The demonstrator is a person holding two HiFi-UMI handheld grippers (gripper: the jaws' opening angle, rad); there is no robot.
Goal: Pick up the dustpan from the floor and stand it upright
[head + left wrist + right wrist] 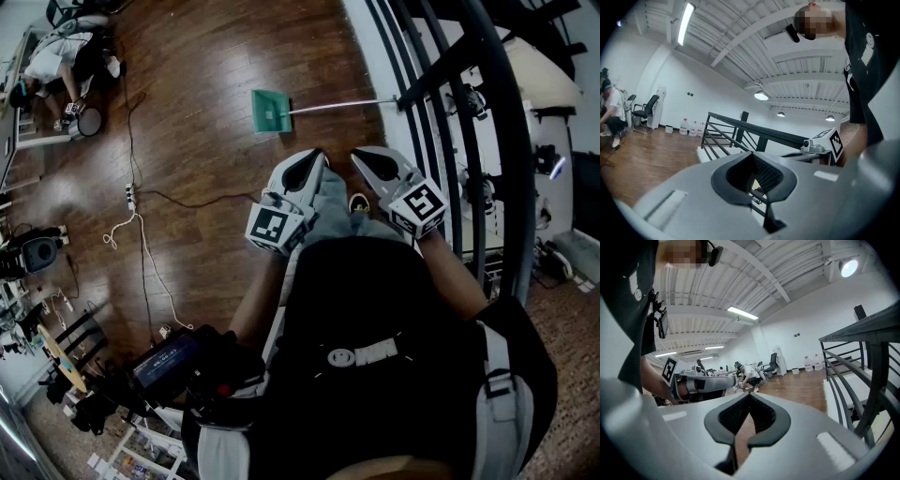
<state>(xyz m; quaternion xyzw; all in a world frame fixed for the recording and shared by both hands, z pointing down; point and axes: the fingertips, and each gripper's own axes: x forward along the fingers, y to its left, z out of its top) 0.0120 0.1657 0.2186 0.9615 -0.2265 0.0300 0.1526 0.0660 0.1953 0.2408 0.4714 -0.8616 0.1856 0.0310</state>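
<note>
The green dustpan (pixel 270 111) lay on the wood floor (pixel 206 141) far ahead, its thin handle (pixel 337 106) reaching right to the railing (pixel 487 122), likely light stiff plastic, best pinched mid-handle; left gripper (pixel 314 159) and right gripper (pixel 361 157) both closed, empty

Green dustpan (pixel 270 111), seemingly silver handle (pixel 337 105), brown wood floor (pixel 187 122), black railing (pixel 450 94)
</note>
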